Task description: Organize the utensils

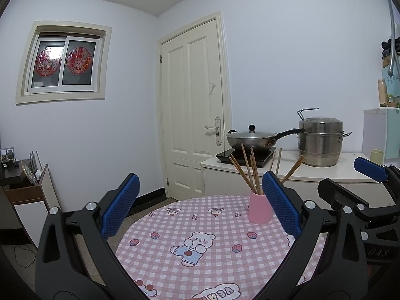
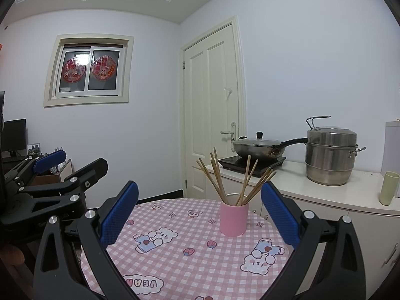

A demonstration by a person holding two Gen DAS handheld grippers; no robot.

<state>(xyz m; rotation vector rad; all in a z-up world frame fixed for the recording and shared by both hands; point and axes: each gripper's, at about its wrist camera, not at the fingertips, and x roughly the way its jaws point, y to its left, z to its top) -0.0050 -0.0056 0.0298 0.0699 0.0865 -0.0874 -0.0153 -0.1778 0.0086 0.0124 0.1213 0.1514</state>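
A pink cup [image 1: 260, 208] [image 2: 234, 218] stands upright on the round table with the pink checked cloth [image 1: 215, 247] [image 2: 190, 247]. Several wooden chopsticks [image 1: 247, 168] [image 2: 220, 178] stand in it and fan outward. My left gripper [image 1: 200, 205] is open and holds nothing; the cup sits just inside its right finger, farther off. My right gripper [image 2: 200, 211] is open and holds nothing too, with the cup between its fingers but beyond the tips. Each view catches the other gripper at its edge: the right gripper [image 1: 370, 170] and the left gripper [image 2: 50, 160].
Behind the table a white counter [image 1: 312, 167] [image 2: 325, 192] carries a lidded wok [image 1: 252, 140] [image 2: 260, 147] on an induction hob, a steel steamer pot [image 1: 320, 142] [image 2: 330, 155] and a pale green cup [image 2: 388, 187]. A shut door [image 1: 192, 115] stands beyond. A low cabinet [image 1: 27, 195] is at the left.
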